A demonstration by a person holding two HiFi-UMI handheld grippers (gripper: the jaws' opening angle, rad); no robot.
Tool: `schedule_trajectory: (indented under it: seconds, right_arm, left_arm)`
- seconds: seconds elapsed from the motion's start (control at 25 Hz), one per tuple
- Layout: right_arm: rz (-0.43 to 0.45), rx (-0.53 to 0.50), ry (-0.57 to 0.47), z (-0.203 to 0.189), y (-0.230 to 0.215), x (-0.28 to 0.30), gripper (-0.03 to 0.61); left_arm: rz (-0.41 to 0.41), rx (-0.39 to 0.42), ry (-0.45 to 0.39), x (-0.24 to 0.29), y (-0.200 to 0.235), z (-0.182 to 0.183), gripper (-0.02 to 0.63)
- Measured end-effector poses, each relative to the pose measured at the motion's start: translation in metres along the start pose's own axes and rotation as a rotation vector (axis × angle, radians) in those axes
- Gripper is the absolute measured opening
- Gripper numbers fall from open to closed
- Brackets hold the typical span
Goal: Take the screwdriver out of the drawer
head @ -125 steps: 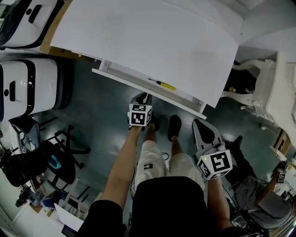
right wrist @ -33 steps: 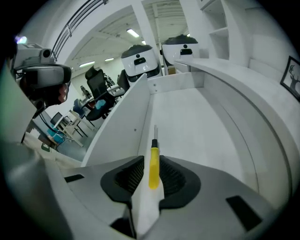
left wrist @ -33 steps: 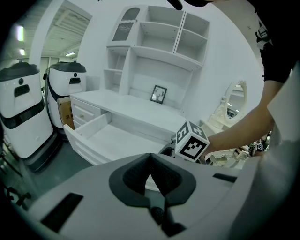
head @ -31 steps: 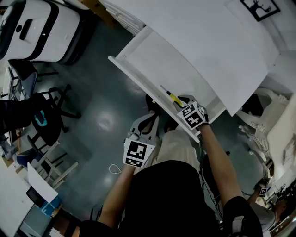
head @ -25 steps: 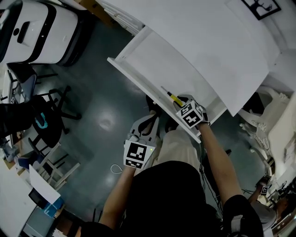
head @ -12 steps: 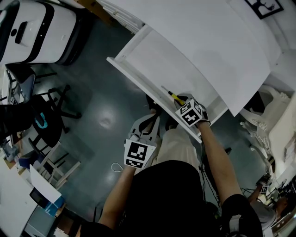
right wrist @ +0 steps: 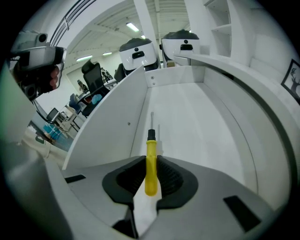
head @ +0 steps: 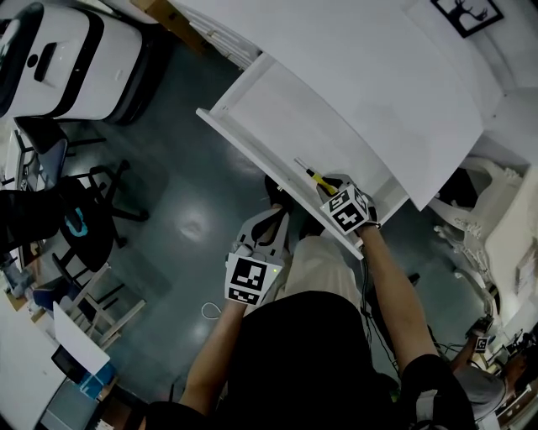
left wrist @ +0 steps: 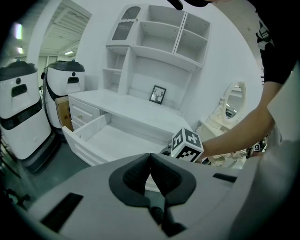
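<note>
A screwdriver [right wrist: 151,161] with a yellow handle and a thin metal shaft lies along the front wall inside the open white drawer [right wrist: 123,110]. My right gripper [right wrist: 151,160] reaches down into the drawer, and its dark pads press on both sides of the yellow handle. In the head view the screwdriver [head: 314,177] sticks out up-left of the right gripper [head: 329,186] near the right end of the drawer [head: 252,153]. My left gripper [head: 269,222] hangs low in front of the drawer above the floor. Its jaws [left wrist: 150,161] are shut with nothing between them.
The white desk top [head: 378,67] carries a small framed picture [head: 464,12]. White robots [head: 50,50] stand at the upper left, a black office chair [head: 80,210] at the left, an ornate white chair [head: 496,210] at the right. The person's legs are below the drawer front.
Five seconds ago both grippers hung by the person's legs, away from the screwdriver. Now the right one is in the drawer, closed on the handle. Over the last second nothing visibly moved.
</note>
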State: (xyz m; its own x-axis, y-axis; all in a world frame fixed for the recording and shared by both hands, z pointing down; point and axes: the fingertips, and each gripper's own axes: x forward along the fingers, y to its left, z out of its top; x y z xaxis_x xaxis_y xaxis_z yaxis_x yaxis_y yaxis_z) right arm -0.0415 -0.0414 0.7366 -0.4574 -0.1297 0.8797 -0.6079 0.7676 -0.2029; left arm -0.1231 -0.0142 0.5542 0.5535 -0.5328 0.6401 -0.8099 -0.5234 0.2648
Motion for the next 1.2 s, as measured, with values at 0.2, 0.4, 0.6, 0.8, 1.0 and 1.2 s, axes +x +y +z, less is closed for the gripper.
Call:
schedule_trajectory:
  seconds: [0.2, 0.4, 0.6, 0.8, 1.0, 1.2]
  right_arm:
    - [-0.03, 0.02, -0.055, 0.009, -0.001, -0.034, 0.089]
    - [-0.063, 0.039, -0.13, 0.013, 0.001, -0.077, 0.088]
    - [-0.089, 0.058, -0.207, 0.015, 0.007, -0.124, 0.088]
    - [-0.127, 0.082, -0.302, 0.012, 0.01, -0.17, 0.087]
    - [-0.151, 0.114, -0.373, 0.007, 0.015, -0.213, 0.087]
    - [-0.186, 0.127, -0.444, 0.001, 0.019, -0.251, 0.087]
  left_arm:
    - [-0.006, 0.013, -0.017, -0.009, -0.015, 0.008, 0.023]
    - [-0.017, 0.029, -0.042, -0.015, -0.037, 0.017, 0.023]
    - [-0.034, 0.042, -0.067, -0.019, -0.062, 0.026, 0.023]
    - [-0.054, 0.054, -0.09, -0.019, -0.088, 0.031, 0.023]
    - [-0.057, 0.075, -0.117, -0.021, -0.107, 0.04, 0.023]
    - [-0.042, 0.087, -0.153, -0.03, -0.118, 0.049, 0.023]
